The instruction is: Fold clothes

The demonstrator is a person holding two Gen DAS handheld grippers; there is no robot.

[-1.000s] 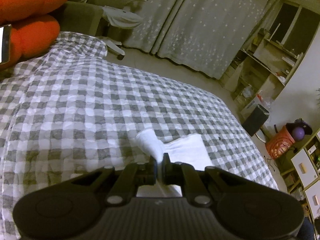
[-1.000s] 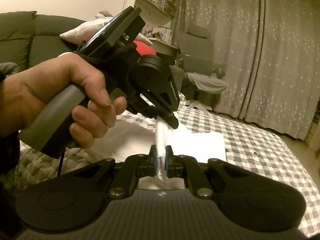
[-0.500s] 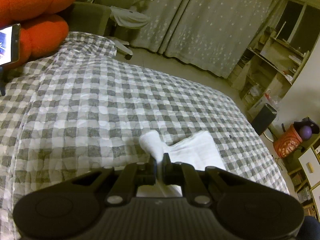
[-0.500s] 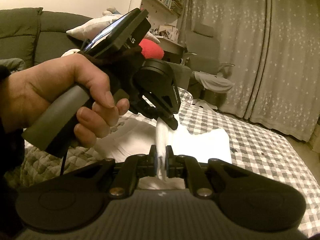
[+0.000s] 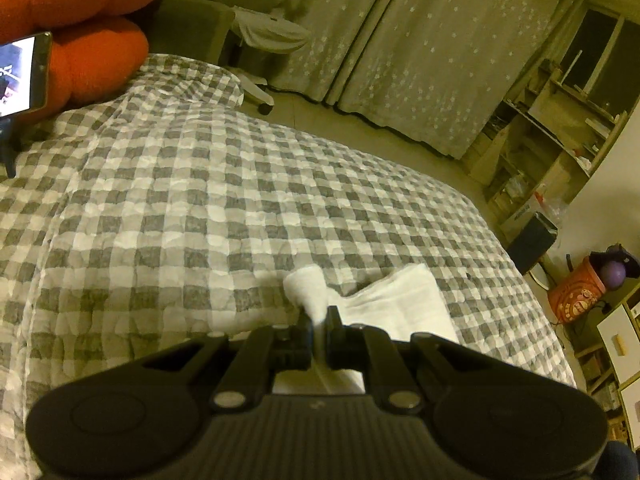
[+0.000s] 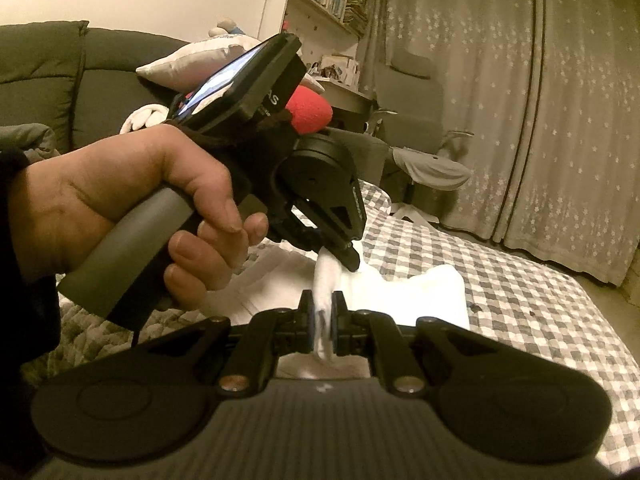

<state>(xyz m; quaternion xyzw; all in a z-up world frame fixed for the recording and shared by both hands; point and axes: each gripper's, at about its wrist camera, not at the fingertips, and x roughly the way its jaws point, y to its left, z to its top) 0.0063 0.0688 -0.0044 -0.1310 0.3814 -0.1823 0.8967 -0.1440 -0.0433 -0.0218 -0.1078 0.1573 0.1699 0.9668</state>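
A white garment (image 5: 400,300) lies partly folded at lower centre of the frame, one bunched edge lifted upright.

Dim indoor light w/ a yellow-green cast in both views; source not visible. White cloth (image 5: 400,300) is the brightest thing, nearly blown out, folds hard to read. Phone screen (image 5: 20,76) at the left edge glares pale. Strong fisheye bend: curtains (image 6: 560,100) and shelves (image 5: 560,120) bow at the edges, corners go black. Checked bedspread (image 5: 200,200) is fairly sharp mid-frame, soft and grainy toward the edges. Hand (image 6: 132,208) close to the lens looks slightly soft.
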